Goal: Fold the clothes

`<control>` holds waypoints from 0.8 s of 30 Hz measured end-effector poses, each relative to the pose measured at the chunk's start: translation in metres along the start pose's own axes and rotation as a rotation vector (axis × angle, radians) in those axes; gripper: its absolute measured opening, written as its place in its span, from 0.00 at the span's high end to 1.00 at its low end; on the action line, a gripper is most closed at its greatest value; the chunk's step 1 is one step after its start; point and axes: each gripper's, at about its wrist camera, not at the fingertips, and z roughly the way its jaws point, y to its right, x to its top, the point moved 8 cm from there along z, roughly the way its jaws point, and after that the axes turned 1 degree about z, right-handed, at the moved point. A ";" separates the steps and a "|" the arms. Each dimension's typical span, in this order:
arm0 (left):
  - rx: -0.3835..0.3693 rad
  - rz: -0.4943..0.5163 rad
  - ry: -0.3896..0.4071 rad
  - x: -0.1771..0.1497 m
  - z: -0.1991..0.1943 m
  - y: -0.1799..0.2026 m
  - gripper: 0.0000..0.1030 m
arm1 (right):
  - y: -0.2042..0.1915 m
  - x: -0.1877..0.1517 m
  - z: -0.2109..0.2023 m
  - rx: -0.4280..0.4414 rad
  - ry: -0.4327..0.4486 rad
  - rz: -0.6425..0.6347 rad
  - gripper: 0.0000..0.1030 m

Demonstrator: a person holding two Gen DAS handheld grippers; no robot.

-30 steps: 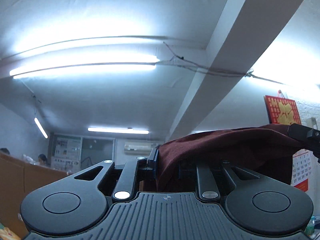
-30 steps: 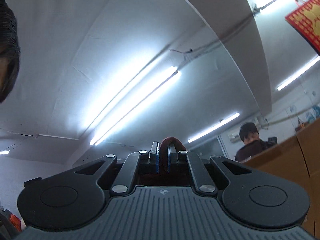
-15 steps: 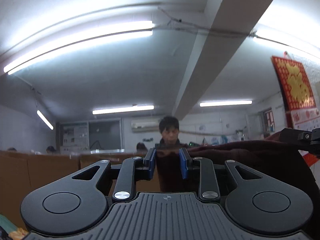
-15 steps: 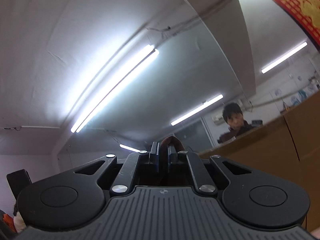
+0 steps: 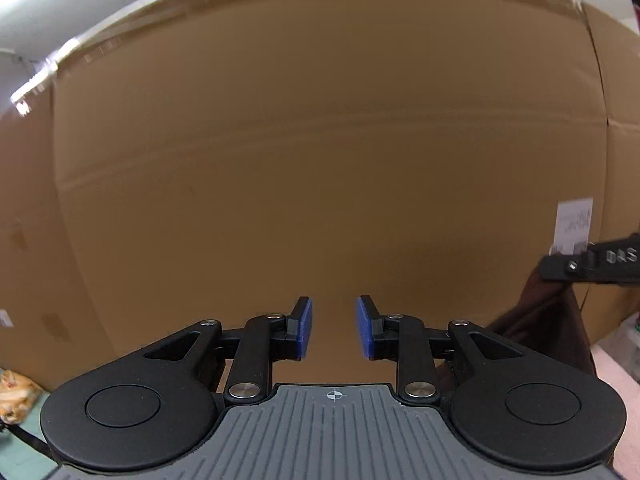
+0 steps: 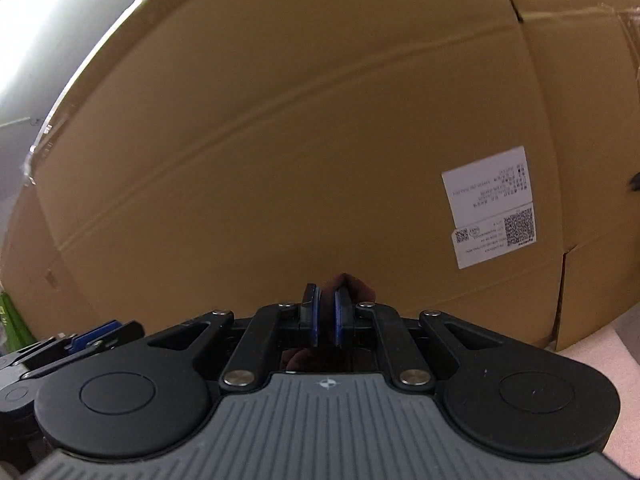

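Observation:
My left gripper (image 5: 334, 330) is open and empty, its blue pads apart, facing a cardboard wall. A dark maroon garment (image 5: 548, 328) hangs at the right of the left wrist view, below the other gripper's black finger (image 5: 588, 266). My right gripper (image 6: 325, 314) is shut on a fold of the maroon garment (image 6: 348, 285), which pokes out just above the blue pads. The left gripper's fingers (image 6: 96, 334) show at the lower left of the right wrist view.
A large brown cardboard box (image 5: 320, 140) fills both views close ahead; it carries a white shipping label (image 6: 494, 206). A pale pink surface (image 5: 616, 384) lies at the lower right. A crumpled bag (image 5: 14, 394) sits at the lower left.
Both grippers have tilted down from the ceiling to face the cardboard box. My left gripper has let go of the garment and opened. The right gripper stays shut on it.

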 end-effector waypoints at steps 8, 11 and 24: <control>-0.042 0.021 -0.103 -0.044 0.037 0.003 0.72 | 0.037 -0.024 0.074 -0.064 -0.082 -0.009 0.92; -0.048 0.020 -0.132 -0.057 0.043 0.001 0.72 | 0.046 -0.037 0.097 -0.097 -0.120 -0.037 0.92; -0.097 -0.017 -0.240 -0.094 0.055 -0.012 0.42 | 0.104 -0.091 0.185 -0.264 -0.308 -0.056 0.61</control>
